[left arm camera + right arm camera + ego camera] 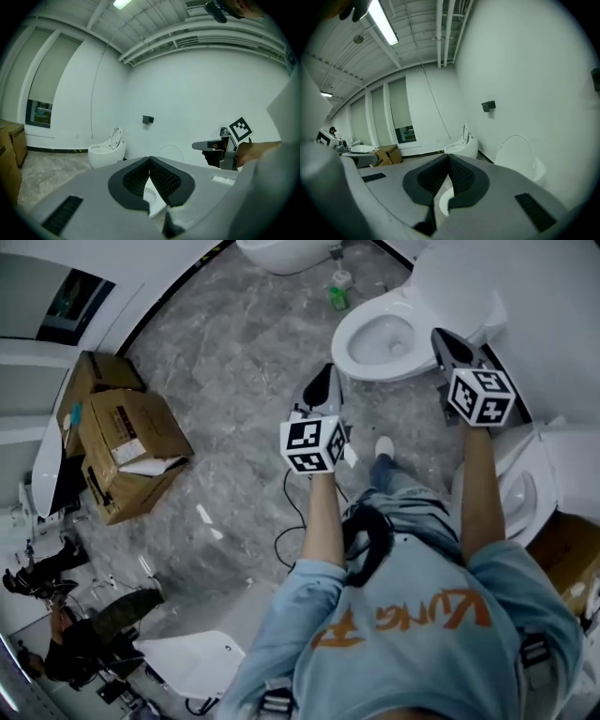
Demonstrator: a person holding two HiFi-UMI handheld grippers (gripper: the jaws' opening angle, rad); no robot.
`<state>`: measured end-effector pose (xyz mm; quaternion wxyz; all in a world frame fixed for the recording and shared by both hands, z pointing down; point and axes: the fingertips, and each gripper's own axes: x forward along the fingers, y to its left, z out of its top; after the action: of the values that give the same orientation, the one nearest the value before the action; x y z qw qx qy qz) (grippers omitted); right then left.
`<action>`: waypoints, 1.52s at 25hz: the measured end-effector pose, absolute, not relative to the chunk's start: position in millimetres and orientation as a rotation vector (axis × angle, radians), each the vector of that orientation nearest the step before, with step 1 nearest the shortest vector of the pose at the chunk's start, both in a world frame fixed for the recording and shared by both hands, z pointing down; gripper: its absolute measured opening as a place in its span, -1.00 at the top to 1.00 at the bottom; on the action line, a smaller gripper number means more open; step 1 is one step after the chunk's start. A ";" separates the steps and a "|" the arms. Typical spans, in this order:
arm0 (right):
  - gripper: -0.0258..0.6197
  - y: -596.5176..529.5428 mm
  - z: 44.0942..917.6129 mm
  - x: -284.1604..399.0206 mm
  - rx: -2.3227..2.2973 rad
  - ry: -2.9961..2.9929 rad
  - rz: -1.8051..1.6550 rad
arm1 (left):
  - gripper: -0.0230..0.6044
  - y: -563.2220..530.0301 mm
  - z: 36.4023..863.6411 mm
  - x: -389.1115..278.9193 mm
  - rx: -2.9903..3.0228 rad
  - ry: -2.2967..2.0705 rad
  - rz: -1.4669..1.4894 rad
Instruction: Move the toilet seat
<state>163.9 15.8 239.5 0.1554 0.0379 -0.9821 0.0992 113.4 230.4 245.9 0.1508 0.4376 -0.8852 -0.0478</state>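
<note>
A white toilet (380,338) stands against the wall ahead, its bowl uncovered and its seat and lid (459,282) raised against the wall. In the right gripper view the raised lid (518,157) shows as a white arch to the right of the jaws. My left gripper (326,373) is shut and empty, hovering over the floor just left of the bowl. My right gripper (439,337) is shut and empty too, above the bowl's right rim near the lid. The left gripper view shows the right gripper (206,146) off to its right.
Two cardboard boxes (127,451) stand on the marble floor at the left. A green bottle (337,296) sits beside the toilet's base. A second toilet (281,251) is further along the wall, and another white fixture (525,493) is at the right. A cable (291,512) trails near my feet.
</note>
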 end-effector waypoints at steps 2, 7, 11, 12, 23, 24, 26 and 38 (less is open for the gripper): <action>0.92 9.1 252.9 139.9 0.099 -2.791 0.323 | 0.93 211.4 247.8 91.7 1.264 -2.529 -0.078; 0.92 20.5 266.6 98.6 0.006 -2.793 0.344 | 0.93 183.8 237.2 61.9 1.367 -2.534 0.076; 0.92 10.0 263.9 74.5 0.011 -2.802 0.332 | 0.93 171.8 239.7 38.6 1.463 -2.465 0.135; 0.92 8.4 265.7 69.9 0.013 -2.800 0.326 | 0.93 167.7 244.1 33.3 1.497 -2.430 0.152; 0.92 -40.6 360.1 45.6 0.348 -2.605 0.452 | 0.93 88.7 363.2 -38.5 1.880 -1.867 0.412; 0.92 -47.6 368.1 38.3 0.382 -2.591 0.467 | 0.93 77.1 374.0 -48.1 1.904 -1.823 0.434; 0.92 -55.9 382.9 25.5 0.440 -2.569 0.498 | 0.93 57.2 396.3 -60.0 1.962 -1.718 0.486; 0.86 -28.9 539.9 28.7 0.407 -2.284 0.571 | 0.93 33.6 565.9 -55.0 2.081 -1.106 0.809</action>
<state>28.7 -28.9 539.9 0.3673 0.1586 -0.8891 0.2223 -55.0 33.6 565.9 0.3193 0.7914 -0.4208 0.3078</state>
